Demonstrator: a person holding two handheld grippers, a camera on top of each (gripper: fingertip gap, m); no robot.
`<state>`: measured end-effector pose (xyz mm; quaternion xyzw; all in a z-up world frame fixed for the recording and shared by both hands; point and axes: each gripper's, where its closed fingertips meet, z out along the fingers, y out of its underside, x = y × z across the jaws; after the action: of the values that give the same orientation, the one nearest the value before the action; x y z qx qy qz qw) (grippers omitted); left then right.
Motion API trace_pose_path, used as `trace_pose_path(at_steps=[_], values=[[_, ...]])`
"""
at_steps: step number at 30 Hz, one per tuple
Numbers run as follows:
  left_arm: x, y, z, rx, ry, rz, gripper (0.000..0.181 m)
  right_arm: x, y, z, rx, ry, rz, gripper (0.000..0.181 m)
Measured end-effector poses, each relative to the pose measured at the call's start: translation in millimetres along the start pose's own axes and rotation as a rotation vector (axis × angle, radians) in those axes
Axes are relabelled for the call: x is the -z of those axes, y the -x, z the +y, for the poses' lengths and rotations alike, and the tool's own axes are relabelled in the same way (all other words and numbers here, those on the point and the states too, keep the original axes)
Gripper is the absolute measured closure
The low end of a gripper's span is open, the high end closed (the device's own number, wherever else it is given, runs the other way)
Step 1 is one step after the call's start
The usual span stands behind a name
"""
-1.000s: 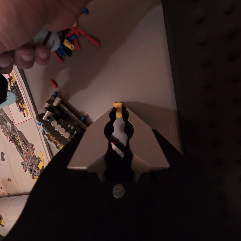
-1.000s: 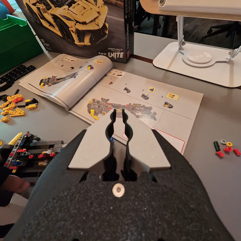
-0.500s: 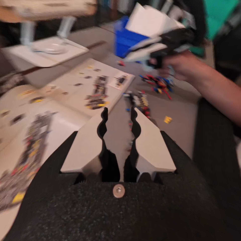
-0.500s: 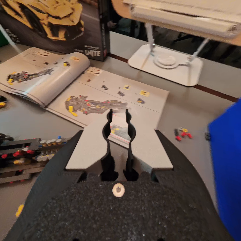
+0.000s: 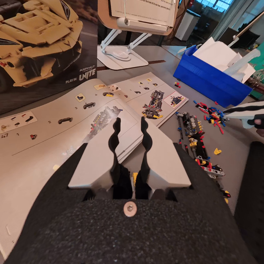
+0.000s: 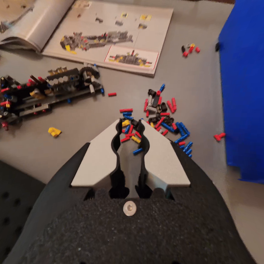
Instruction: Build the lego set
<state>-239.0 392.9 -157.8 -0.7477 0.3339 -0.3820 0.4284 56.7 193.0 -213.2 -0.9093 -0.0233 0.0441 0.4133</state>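
My right gripper (image 6: 130, 121) gaping, empty, over pin pile (image 6: 160, 124). Left gripper (image 5: 130, 119) gaping, empty, above manual (image 5: 60, 128). Chassis (image 6: 47, 91) left of pile. Risk: pins packed close, I pinch several or scatter them.

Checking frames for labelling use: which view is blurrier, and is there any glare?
Right wrist view: motion-blurred, instruction booklet and loose pins smeared. Left wrist view: sharper, with glare on the booklet page and wide-angle bending at the edges.
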Motion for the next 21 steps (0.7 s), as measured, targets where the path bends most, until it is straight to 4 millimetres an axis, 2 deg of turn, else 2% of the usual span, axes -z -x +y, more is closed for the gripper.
trace_pose_path(at_steps=[3, 7, 12, 15, 21], values=[[-6, -3, 7, -0.017, 0.029, 0.000, 0.154, -8, 2, 9, 0.060, 0.052, 0.004, 0.166], [-10, -11, 10, -0.021, 0.038, 0.030, 0.154, -15, -11, 9, 0.115, 0.083, 0.027, 0.167], [-14, -11, 14, -0.051, 0.055, 0.022, 0.154, -23, -4, 11, 0.190, 0.106, -0.101, 0.169], [-16, -12, 17, -0.053, 0.064, 0.030, 0.154, -30, -6, 18, 0.216, 0.154, -0.139, 0.168], [-21, -12, 23, -0.082, 0.083, 0.027, 0.155, -34, -5, 19, 0.253, 0.170, -0.190, 0.175]])
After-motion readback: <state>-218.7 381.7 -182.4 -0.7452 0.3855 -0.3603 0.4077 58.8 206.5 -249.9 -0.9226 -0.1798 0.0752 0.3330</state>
